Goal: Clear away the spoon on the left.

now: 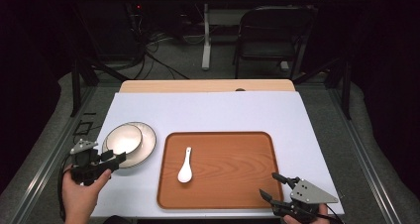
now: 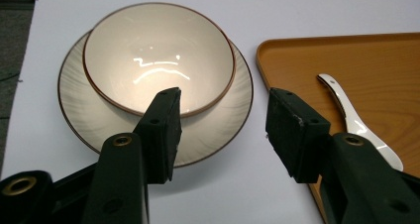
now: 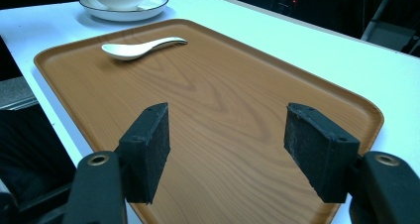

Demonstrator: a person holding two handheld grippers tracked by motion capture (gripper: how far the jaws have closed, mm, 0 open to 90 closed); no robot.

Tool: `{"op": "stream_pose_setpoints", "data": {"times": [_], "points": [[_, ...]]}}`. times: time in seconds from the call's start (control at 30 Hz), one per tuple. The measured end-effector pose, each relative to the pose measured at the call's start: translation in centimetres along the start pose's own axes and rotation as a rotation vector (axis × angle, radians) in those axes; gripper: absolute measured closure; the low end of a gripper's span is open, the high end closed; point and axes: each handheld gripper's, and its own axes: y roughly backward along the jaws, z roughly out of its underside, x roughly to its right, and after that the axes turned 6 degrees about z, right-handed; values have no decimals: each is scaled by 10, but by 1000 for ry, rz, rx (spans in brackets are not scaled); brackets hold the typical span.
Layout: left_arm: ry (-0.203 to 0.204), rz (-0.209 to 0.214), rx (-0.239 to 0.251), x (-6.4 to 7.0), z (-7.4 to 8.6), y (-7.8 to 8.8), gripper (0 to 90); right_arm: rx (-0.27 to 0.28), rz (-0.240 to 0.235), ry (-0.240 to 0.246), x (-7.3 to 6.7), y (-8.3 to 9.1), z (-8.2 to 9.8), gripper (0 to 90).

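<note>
Holding one bowl (image 2: 158,58), one plate (image 2: 213,130), one spoon (image 2: 354,122).

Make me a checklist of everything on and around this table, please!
Surface: white table top, flat.
Job's things: bowl sits on plate, left of the tray.
Clutter: wooden tray holding a white spoon.
Grippers: left gripper open, jaws pointing at the plate's rim, not touching; right gripper open above the tray's near right corner, holding nothing.
Cables: one trails from the left gripper; more lie on the floor.
Surroundings: dark room, folding chair behind the table.
</note>
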Motion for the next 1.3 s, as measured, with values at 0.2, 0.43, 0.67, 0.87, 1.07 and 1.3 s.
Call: {"op": "stream_pose_setpoints", "data": {"times": [0.2,0.43,0.67,0.87,1.07,1.3], "points": [[4,16,9,-1,19,-2,485,-3,1,-1,0,0,0,343],[-10,6,19,-2,34,-5,489,-4,5,1,0,-1,0,343],[-12,-1,30,-2,43,-10,482,-11,2,0,0,-1,1,343],[-26,-6,36,1,47,-14,472,-13,3,-1,0,-2,1,342],[-20,-1,39,0,49,-15,472,-13,2,-1,0,-2,1,340],[-8,5,25,-1,50,-18,475,-17,2,-4,1,-3,1,338]]}}
